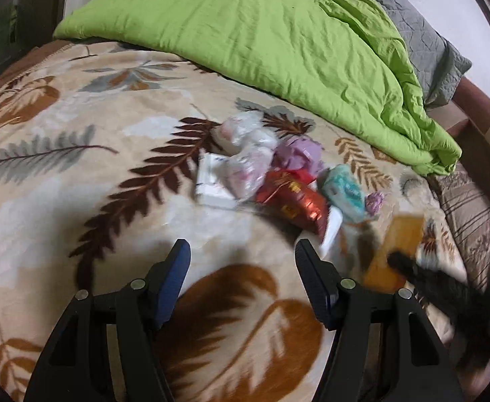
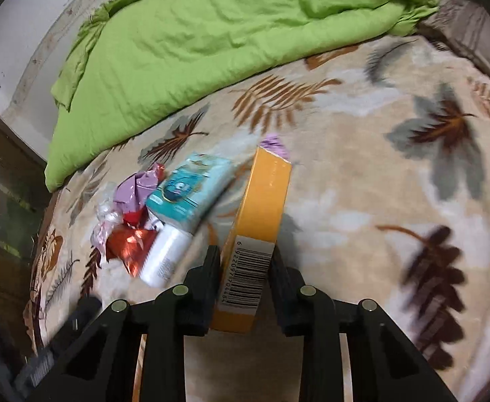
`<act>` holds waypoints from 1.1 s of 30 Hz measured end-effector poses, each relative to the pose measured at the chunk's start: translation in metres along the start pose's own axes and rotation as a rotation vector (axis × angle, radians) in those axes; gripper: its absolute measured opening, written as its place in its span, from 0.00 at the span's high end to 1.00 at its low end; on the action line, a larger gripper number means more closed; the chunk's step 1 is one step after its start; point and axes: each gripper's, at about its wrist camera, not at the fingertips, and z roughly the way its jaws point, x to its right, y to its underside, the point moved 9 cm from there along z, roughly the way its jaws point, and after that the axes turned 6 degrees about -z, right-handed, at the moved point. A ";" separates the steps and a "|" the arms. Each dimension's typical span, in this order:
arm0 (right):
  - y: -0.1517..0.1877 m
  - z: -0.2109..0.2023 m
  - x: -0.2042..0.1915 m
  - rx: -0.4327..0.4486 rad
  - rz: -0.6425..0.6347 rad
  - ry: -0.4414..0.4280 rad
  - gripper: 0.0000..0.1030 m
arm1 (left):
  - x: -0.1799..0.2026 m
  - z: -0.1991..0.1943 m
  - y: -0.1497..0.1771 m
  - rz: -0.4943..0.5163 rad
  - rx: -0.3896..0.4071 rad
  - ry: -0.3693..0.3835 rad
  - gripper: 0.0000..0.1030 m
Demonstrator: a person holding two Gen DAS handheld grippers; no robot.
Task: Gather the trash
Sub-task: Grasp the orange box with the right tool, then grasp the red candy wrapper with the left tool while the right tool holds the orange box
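Right claw (image 2: pixel 245 261) clamped on the yellow box (image 2: pixel 261 207); left claw (image 1: pixel 241 254), half-open and empty, short of the trash pile (image 1: pixel 268 174) on the bed (image 1: pixel 77 167).

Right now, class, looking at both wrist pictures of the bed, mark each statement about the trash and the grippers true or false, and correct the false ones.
1. The right gripper grips a yellow box. True.
2. The left gripper holds the red wrapper. False: its jaws stand open and empty, short of the pile.
3. A green quilt lies beyond the trash. True.
4. The white bottle stands upright. False: it lies on its side.
5. The teal packet lies on the floor. False: it is on the leaf-patterned blanket.
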 end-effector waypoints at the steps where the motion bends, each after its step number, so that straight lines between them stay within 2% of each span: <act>1: 0.005 -0.008 0.000 0.015 -0.014 -0.001 0.71 | 0.004 0.002 -0.003 -0.015 0.000 0.018 0.38; 5: 0.023 -0.032 -0.006 0.071 -0.047 -0.029 0.72 | 0.020 0.019 -0.010 -0.079 -0.041 0.071 0.38; 8: 0.033 -0.044 -0.010 0.104 -0.076 -0.029 0.76 | 0.029 0.038 -0.014 -0.103 -0.063 0.054 0.38; 11: 0.031 -0.056 -0.008 0.152 -0.061 -0.064 0.76 | 0.034 0.057 -0.016 -0.128 -0.096 0.059 0.39; 14: 0.032 -0.054 -0.009 0.136 -0.061 -0.081 0.76 | 0.032 0.072 -0.014 -0.134 -0.121 0.050 0.53; 15: 0.033 -0.054 -0.008 0.132 -0.056 -0.084 0.76 | 0.031 0.072 -0.014 -0.122 -0.109 0.038 0.64; 16: 0.032 -0.053 -0.008 0.132 -0.053 -0.087 0.76 | 0.030 0.072 -0.014 -0.110 -0.111 0.037 0.72; 17: 0.032 -0.052 -0.008 0.125 -0.053 -0.089 0.76 | 0.028 0.071 -0.013 -0.108 -0.114 0.045 0.74; 20: 0.036 -0.052 -0.010 0.112 -0.061 -0.099 0.76 | 0.022 0.062 -0.009 -0.091 -0.121 0.049 0.74; 25: 0.047 -0.060 -0.021 0.101 -0.097 -0.111 0.76 | 0.020 0.024 0.005 0.009 -0.116 0.060 0.74; 30: 0.063 -0.055 -0.033 0.031 -0.142 -0.137 0.76 | 0.013 -0.023 0.043 0.140 -0.144 0.070 0.74; 33: 0.070 -0.051 -0.044 0.001 -0.190 -0.147 0.76 | 0.006 -0.038 0.067 0.171 -0.166 0.063 0.74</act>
